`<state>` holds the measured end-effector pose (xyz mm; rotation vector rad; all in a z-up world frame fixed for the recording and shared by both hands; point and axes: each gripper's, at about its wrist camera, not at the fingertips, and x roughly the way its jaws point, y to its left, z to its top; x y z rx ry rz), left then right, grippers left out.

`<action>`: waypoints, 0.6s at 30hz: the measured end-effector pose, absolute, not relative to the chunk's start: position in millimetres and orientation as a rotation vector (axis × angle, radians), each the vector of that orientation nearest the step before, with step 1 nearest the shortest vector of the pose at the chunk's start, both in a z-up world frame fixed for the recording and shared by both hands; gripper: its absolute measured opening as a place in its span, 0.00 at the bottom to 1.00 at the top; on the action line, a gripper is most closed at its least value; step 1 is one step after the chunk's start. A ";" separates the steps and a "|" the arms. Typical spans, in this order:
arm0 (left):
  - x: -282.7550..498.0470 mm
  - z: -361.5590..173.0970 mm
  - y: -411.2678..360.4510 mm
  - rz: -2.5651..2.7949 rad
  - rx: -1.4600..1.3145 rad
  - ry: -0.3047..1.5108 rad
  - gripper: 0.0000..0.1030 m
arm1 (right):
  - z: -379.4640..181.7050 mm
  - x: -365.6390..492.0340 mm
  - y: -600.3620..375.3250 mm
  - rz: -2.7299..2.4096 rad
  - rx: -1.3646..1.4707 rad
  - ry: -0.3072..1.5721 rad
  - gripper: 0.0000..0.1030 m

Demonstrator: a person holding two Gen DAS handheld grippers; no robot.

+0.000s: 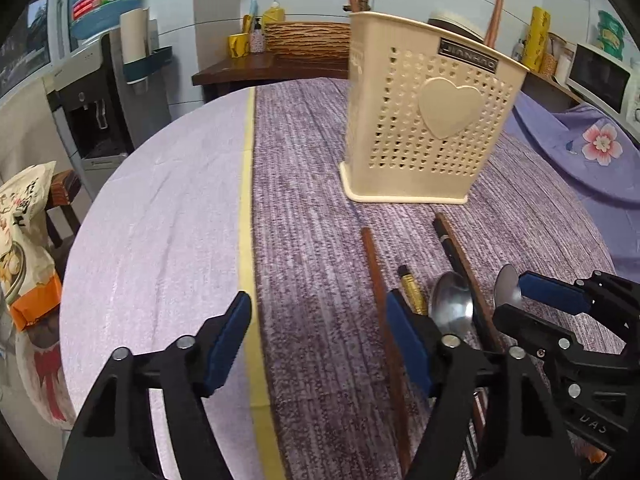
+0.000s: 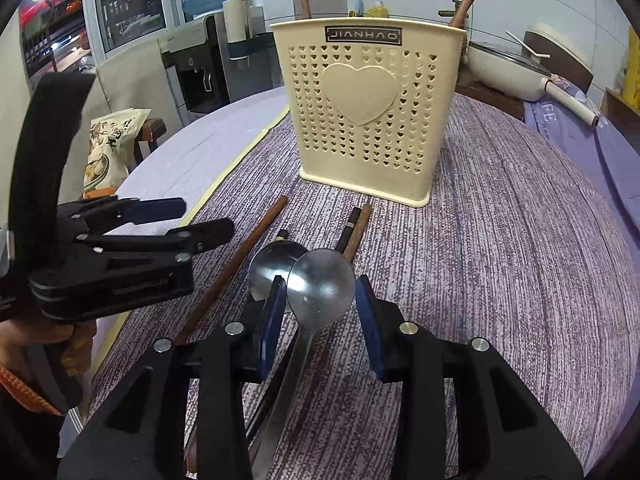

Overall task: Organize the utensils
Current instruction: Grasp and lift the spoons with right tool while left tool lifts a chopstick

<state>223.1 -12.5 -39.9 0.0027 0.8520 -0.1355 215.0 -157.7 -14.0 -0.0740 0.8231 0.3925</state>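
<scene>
A cream perforated utensil holder (image 1: 424, 120) (image 2: 366, 112) with a heart stands on the purple mat, two wooden handles sticking out of it. In front lie wooden chopsticks (image 1: 380, 300) (image 2: 240, 256), dark chopsticks (image 2: 354, 226) and two steel spoons (image 1: 452, 306) (image 2: 322, 280). My right gripper (image 2: 320, 312) is open, its pads either side of the nearer spoon's bowl; it also shows in the left wrist view (image 1: 516, 300). My left gripper (image 1: 320, 332) is open and empty over the mat, left of the utensils; it shows in the right wrist view (image 2: 192, 220).
A yellow tape line (image 1: 246, 240) divides the purple mat from the pale cloth. A snack bag (image 1: 24, 248) sits at the table's left edge. A water dispenser (image 1: 100, 100) and a side table with bottles stand behind. A pan (image 2: 516, 68) lies at the back right.
</scene>
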 end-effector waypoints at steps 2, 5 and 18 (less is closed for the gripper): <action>229.5 -39.2 -17.4 -0.157 -0.011 0.859 0.57 | -13.5 214.8 -159.5 0.388 -0.067 0.821 0.36; 243.6 -40.1 -25.4 -0.181 -0.022 0.877 0.47 | -14.4 215.6 -159.5 0.382 -0.058 0.818 0.36; 288.5 -53.1 -54.3 -0.188 0.048 0.962 0.14 | -14.9 210.3 -163.4 0.363 -0.049 0.810 0.36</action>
